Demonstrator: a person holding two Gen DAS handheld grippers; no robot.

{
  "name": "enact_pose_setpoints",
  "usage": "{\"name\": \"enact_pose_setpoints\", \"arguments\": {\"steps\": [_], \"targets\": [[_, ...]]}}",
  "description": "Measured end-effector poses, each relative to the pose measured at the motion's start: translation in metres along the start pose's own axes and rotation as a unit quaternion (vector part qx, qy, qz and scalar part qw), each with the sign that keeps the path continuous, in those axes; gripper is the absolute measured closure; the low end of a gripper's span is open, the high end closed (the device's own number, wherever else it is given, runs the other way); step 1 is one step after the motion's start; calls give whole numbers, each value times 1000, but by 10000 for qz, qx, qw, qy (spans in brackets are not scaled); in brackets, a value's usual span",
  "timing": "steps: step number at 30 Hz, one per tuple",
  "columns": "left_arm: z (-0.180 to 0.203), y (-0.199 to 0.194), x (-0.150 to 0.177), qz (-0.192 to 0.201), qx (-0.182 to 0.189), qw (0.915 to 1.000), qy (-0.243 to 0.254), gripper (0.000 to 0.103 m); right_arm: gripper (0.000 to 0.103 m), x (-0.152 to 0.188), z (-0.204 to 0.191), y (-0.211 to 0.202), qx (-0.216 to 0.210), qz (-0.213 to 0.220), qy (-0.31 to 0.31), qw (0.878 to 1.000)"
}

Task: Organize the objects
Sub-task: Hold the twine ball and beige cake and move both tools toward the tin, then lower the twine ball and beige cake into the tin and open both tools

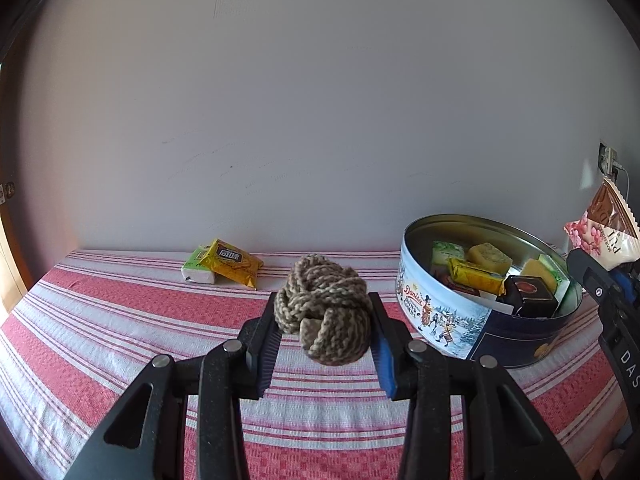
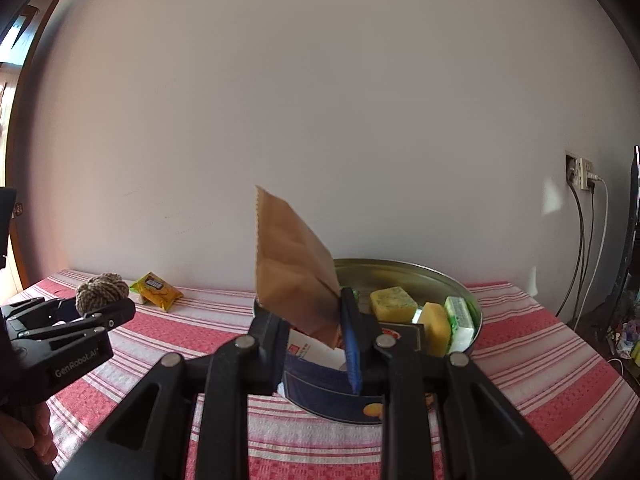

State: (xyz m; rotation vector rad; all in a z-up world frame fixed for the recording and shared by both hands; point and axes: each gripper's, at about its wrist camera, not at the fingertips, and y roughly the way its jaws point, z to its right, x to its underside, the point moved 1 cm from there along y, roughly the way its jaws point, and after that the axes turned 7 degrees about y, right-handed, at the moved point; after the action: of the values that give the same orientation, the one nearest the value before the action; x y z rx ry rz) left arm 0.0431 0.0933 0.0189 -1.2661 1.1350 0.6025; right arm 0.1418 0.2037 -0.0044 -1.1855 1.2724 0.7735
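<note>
My left gripper [image 1: 324, 320] is shut on a brown knitted yarn ball [image 1: 322, 308] and holds it above the red striped tablecloth [image 1: 120, 320]. It also shows in the right wrist view [image 2: 100, 300] with the yarn ball [image 2: 102, 290]. My right gripper [image 2: 316, 332] is shut on a brown snack packet [image 2: 292, 268], held over the near rim of the round blue cookie tin [image 2: 328, 396]. The tin [image 1: 460, 320] holds several wrapped snacks. The same packet [image 1: 608, 232], pink and brown, shows at the far right of the left wrist view.
A yellow snack packet [image 1: 232, 266] lies on a green-white one [image 1: 196, 270] near the wall at the back of the table. A wall socket with cables [image 2: 582, 176] is at right. A white wall stands behind the table.
</note>
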Motion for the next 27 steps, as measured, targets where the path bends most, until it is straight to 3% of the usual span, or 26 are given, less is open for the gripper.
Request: {"name": "enact_pose_setpoints", "arguments": {"steps": [17,27], "targets": [[28,24,-16,70,226,9996,132,60,79,-13,61,29,601,216,106,9979],[63,45,-41,234,640,9975,183,60,79,-21,90,53,1039,267,171,9941]]}}
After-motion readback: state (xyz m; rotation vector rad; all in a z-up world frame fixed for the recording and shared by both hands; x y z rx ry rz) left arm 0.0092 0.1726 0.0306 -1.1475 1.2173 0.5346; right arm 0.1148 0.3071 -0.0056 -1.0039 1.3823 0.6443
